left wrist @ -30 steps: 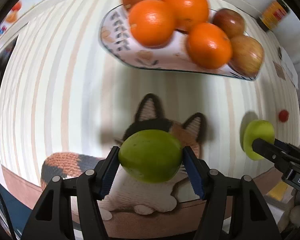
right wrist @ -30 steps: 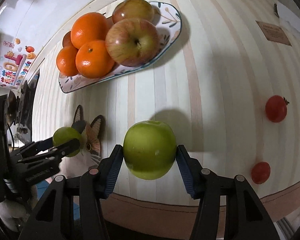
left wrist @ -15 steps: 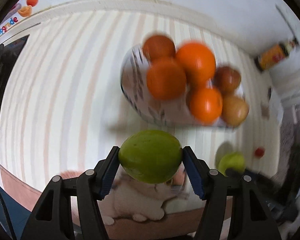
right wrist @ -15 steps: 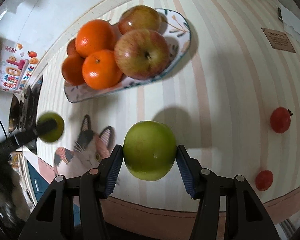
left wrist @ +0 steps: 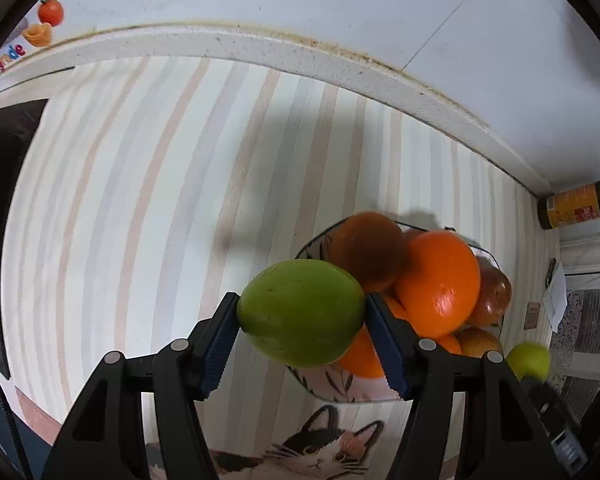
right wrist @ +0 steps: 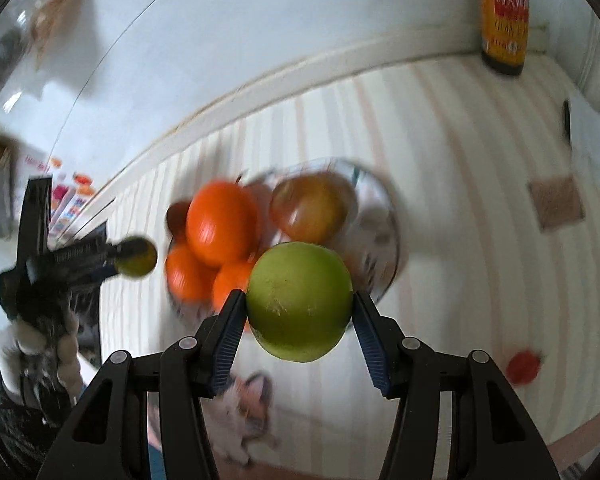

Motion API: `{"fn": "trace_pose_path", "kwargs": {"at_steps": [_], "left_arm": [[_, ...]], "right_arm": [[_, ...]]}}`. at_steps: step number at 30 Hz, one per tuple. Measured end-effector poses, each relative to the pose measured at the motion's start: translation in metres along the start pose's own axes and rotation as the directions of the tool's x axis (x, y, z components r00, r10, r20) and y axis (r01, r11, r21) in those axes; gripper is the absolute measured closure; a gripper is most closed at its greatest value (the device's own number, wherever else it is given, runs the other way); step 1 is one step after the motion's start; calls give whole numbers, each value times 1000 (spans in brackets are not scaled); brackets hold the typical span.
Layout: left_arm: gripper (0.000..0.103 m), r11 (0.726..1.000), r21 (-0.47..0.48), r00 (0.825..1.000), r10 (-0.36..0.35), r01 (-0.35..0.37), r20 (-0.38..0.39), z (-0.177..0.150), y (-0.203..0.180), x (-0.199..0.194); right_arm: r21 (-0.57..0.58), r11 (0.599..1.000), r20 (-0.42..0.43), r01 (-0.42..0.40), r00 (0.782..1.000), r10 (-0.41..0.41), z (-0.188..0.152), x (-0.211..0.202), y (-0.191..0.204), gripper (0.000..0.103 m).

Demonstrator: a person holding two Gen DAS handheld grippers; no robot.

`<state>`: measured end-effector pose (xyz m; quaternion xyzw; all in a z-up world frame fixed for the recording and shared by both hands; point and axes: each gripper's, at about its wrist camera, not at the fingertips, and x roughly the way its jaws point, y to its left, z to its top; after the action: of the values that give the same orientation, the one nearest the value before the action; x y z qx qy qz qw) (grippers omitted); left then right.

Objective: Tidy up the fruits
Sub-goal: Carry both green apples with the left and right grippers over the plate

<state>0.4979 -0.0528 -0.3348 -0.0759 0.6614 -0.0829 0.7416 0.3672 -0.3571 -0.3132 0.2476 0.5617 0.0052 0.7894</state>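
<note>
My left gripper [left wrist: 302, 326] is shut on a green apple [left wrist: 300, 312] and holds it in the air, just left of the fruit plate [left wrist: 332, 386]. The plate holds several oranges [left wrist: 438, 278] and red apples [left wrist: 494, 294]. My right gripper [right wrist: 300, 318] is shut on a second green apple [right wrist: 300, 300], held above the plate's near rim [right wrist: 388, 264]. In the right wrist view the left gripper [right wrist: 132, 258] shows at the plate's left with its apple. The right gripper's apple [left wrist: 528, 360] shows at the lower right of the left wrist view.
A cat picture [left wrist: 320, 448] is printed on the striped tablecloth near the front edge. A dark sauce bottle [right wrist: 504, 16] stands at the back wall. A small red tomato [right wrist: 522, 366] lies at the right. A black screen [left wrist: 4, 184] is at the left.
Both grippers have risen and moved toward the plate with their green apples. The left one has swung to the plate's left side; the right view is blurred by motion.
</note>
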Motion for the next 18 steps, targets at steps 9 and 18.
{"fn": "trace_pose_path", "kwargs": {"at_steps": [9,18], "left_arm": [[41,1000,3,998,-3,3,-63,-1,-5,27],[41,1000,7,995,14,-13,-96,0,-7,29]], "right_arm": [[13,997,-29,74,997,-74,42,38,-15,46],[62,995,-83,72,994,-67,47,57,-32,46]]}}
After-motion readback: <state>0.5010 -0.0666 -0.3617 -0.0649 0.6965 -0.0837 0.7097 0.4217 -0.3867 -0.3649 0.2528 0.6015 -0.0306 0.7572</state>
